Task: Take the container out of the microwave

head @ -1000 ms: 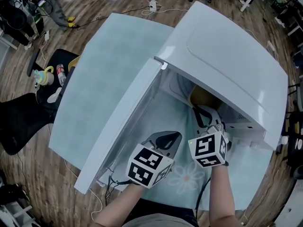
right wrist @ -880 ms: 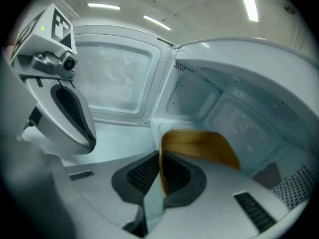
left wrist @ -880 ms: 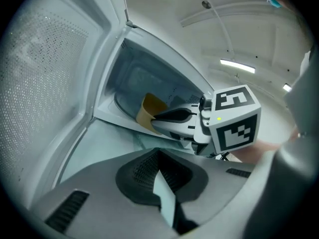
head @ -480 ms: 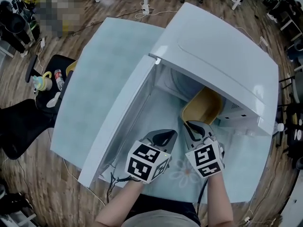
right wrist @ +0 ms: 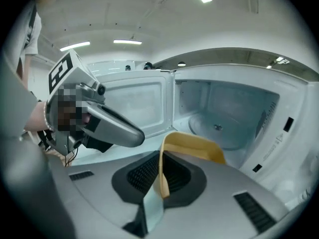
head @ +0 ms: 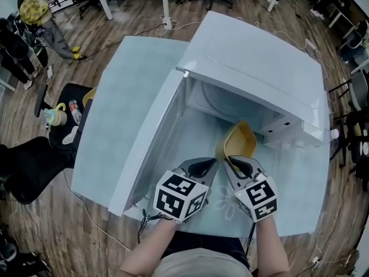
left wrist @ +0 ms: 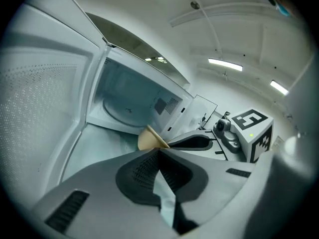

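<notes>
The yellow container (head: 241,140) is outside the white microwave (head: 259,68), tilted over the table just before the open cavity. My right gripper (head: 232,160) is shut on the container's near rim (right wrist: 160,176); the thin yellow wall stands pinched between the jaws. Close to its left, my left gripper (head: 207,165) is shut and holds nothing, its tips meeting in the left gripper view (left wrist: 159,151). The container (left wrist: 148,140) shows just beyond them. The microwave door (head: 153,137) hangs wide open to the left, and the glass turntable (right wrist: 224,128) inside is bare.
The microwave stands on a pale table (head: 115,97) with a flower print near the front edge. A black chair (head: 29,166) and a stool with bottles (head: 55,115) stand left of the table. A person (head: 34,16) is at the far left.
My right gripper has drawn the yellow container out of the cavity toward me and rolled it, so it now stands tilted in the open. The left gripper shifted only a little.
</notes>
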Available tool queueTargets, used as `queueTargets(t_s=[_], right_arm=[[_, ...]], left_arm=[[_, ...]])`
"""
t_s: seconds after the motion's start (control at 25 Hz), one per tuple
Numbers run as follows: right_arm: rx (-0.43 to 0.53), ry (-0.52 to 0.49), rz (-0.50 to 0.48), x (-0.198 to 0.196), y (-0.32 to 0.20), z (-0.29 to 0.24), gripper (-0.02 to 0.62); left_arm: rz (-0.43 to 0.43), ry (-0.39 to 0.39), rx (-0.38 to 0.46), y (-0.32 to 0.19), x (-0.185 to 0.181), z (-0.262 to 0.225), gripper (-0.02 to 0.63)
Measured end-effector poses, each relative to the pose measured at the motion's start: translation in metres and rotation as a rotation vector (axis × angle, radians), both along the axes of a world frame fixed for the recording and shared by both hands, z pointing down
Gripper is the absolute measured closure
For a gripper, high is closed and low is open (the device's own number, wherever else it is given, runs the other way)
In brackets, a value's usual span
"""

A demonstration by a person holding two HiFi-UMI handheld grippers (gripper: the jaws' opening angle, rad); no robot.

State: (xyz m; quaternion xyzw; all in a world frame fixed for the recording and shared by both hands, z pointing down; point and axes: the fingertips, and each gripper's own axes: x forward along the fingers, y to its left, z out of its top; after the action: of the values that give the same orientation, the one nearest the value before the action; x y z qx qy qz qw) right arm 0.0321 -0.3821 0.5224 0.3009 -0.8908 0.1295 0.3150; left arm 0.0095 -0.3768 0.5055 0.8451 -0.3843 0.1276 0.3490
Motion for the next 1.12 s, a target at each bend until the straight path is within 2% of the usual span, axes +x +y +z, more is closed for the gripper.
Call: queueTargets(t_s=[0.12, 0.32, 0.48, 0.72, 1.12], right_arm=[[-0.001, -0.076, 0.059, 0.008, 0.008, -0.018, 0.565], [0.022, -0.195, 0.129, 0.015, 0.014, -0.055, 0.565], [0.074, -0.26, 0.162, 0.016, 0.017, -0.084, 0.565], [0.143, -0.329, 0.173, 0.017, 0.021, -0.116, 0.565], [0.241, -0.652, 0.214, 0.026, 0.033, -0.173, 0.565]], left_arm=[[0.025, 0.052, -0.003, 0.006, 0.009, -0.013, 0.592], [0.069, 0.031, 0.047, 0.01, 0.012, -0.037, 0.592], [0.087, 0.045, 0.134, 0.009, 0.012, -0.072, 0.592], [0.124, -0.001, 0.272, 0.003, 0.012, -0.116, 0.592], [0.13, -0.05, 0.392, 0.004, 0.004, -0.139, 0.592]])
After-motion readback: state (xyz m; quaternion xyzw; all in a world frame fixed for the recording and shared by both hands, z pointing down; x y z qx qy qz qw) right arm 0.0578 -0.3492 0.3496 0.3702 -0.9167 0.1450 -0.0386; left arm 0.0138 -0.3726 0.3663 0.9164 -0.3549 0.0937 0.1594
